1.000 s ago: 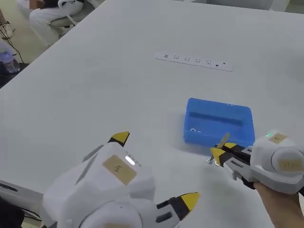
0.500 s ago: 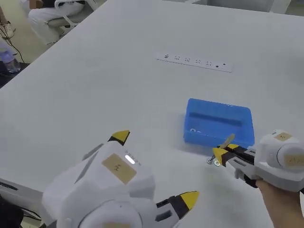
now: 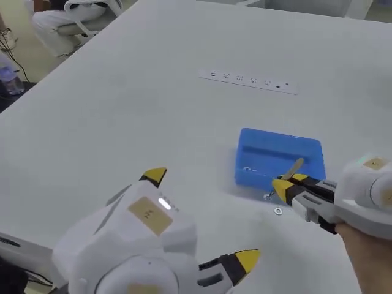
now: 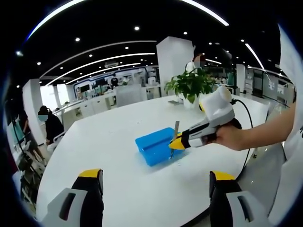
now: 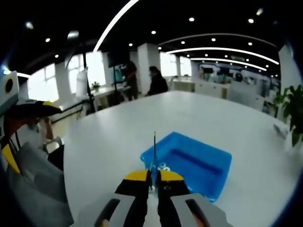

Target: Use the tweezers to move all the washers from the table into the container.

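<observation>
A blue container (image 3: 278, 153) sits on the white table (image 3: 122, 110); a washer (image 3: 247, 169) lies inside it. My right gripper (image 3: 285, 185) is shut on thin tweezers (image 3: 296, 166) just in front of the container's near wall. The tweezer tips point down, with a small washer (image 3: 267, 196) at them. Another washer (image 3: 278, 211) lies on the table below. In the right gripper view the tweezers (image 5: 154, 149) point at the container (image 5: 194, 165). My left gripper (image 3: 199, 218) hovers open and holds nothing at the near left; its view shows the right gripper (image 4: 177, 142) by the container (image 4: 154, 147).
A white power strip (image 3: 248, 80) lies across the table beyond the container. A person sits on a chair (image 3: 67, 18) off the far left corner, and a bottle (image 3: 7, 76) stands on the floor. People stand in the room beyond the table.
My right gripper has risen and drawn slightly back toward the container's front wall, lifting the tweezer tips off the table. One washer stays on the table. The left gripper has not moved.
</observation>
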The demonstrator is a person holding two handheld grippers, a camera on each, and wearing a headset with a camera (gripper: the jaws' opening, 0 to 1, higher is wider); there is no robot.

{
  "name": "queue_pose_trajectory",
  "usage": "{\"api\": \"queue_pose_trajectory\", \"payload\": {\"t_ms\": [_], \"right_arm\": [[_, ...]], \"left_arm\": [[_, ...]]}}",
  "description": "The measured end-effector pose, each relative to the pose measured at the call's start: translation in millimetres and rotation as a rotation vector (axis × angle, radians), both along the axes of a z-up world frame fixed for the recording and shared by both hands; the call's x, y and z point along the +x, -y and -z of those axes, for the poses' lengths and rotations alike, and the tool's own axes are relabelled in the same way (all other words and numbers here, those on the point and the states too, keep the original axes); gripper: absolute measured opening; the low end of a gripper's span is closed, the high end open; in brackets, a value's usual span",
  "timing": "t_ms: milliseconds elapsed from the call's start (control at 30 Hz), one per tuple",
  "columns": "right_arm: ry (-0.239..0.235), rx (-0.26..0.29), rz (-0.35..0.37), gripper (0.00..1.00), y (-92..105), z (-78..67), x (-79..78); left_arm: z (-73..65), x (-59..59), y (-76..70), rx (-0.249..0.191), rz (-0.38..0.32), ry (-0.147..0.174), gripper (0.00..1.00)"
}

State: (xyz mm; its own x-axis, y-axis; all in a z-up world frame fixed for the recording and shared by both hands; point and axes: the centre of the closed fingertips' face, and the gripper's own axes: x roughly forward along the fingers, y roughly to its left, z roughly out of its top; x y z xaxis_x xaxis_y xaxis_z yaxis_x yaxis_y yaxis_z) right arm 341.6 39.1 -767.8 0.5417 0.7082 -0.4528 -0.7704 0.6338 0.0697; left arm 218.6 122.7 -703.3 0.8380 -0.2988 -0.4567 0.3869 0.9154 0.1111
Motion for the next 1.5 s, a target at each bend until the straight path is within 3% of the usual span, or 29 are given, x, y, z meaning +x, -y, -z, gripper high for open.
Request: {"api": "queue_pose_trajectory", "payload": {"t_ms": [167, 367, 467, 633, 767, 900, 967, 1100, 1367, 1500], "right_arm": [[0.034, 0.043, 0.025, 0.02, 1.8, -24.1, 9.9], [0.068, 0.062, 0.057, 0.02, 3.1, -33.2, 27.9], [0.085, 0.032, 0.069, 0.02, 3.6, -26.2, 36.7], [0.058, -0.005, 0.077, 0.03, 1.7, -3.2, 45.2], [0.049, -0.043, 0.058, 0.03, -2.1, 11.8, 46.4], [0.057, -0.08, 0.052, 0.03, -3.0, 21.4, 50.1], [0.037, -0.091, 0.054, 0.03, -2.6, 26.7, 51.5], [0.047, -0.1, 0.064, 0.03, -2.2, 28.0, 55.1], [-0.009, -0.108, 0.074, 0.03, -3.4, 41.2, 58.5], [-0.012, -0.099, 0.083, 0.03, -2.6, 43.0, 61.6]], "left_arm": [[0.5, 0.5, 1.8, -0.004, 0.006, -0.001, 0.98], [-1.1, 1.3, 3.3, -0.017, 0.009, 0.001, 0.99], [-1.3, 1.4, 3.2, -0.015, 0.011, 0.002, 0.99], [2.1, 1.2, -0.9, 0.004, -0.002, -0.006, 0.99], [6.8, 0.4, -1.7, -0.008, -0.006, -0.021, 0.99], [8.5, -1.0, -0.7, -0.002, -0.005, -0.026, 0.99], [9.7, -1.5, -0.5, 0.0, -0.006, -0.031, 0.99], [15.4, -1.6, -2.5, 0.0, -0.011, -0.044, 0.99], [19.3, 0.3, -5.0, -0.005, -0.019, -0.058, 0.99], [20.1, 1.1, -6.1, -0.006, -0.024, -0.06, 0.99]]}}
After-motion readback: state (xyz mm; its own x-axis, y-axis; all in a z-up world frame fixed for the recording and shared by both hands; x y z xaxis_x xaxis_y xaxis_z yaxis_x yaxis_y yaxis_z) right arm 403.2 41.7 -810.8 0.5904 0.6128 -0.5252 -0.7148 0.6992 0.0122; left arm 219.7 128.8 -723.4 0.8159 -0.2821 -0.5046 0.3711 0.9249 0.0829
